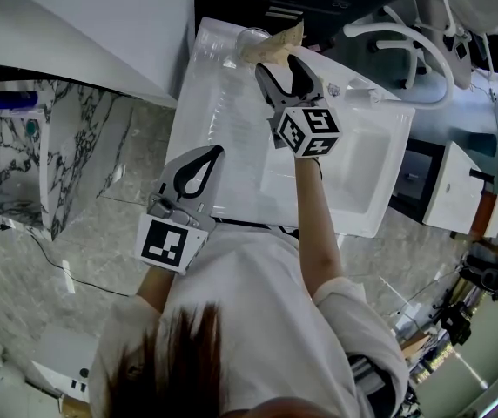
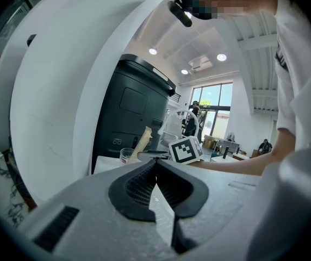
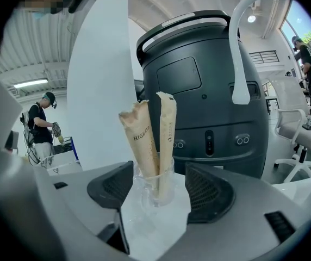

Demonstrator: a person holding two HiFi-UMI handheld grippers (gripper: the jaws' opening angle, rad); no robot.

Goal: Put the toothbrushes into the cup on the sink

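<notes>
A clear cup (image 3: 154,185) stands on the white sink top (image 1: 223,120), at its far end. Two toothbrushes in tan paper sleeves (image 3: 154,140) stand upright inside it, leaning side by side. My right gripper (image 3: 158,188) is open just in front of the cup, its pads (image 3: 205,192) wide apart and touching nothing. The head view shows the right gripper (image 1: 278,64) right below the cup (image 1: 251,38) and the sleeves (image 1: 277,43). My left gripper (image 1: 217,152) hangs back over the sink top's near left part, shut and empty. From the left gripper (image 2: 155,170) the cup (image 2: 127,155) is far ahead.
The sink basin (image 1: 353,177) lies to the right of the flat top, and a white curved faucet (image 3: 238,48) rises behind it. A big dark machine (image 3: 199,86) stands behind the cup. Marble cladding (image 1: 75,146) flanks the sink on the left. A person (image 3: 42,126) stands far off.
</notes>
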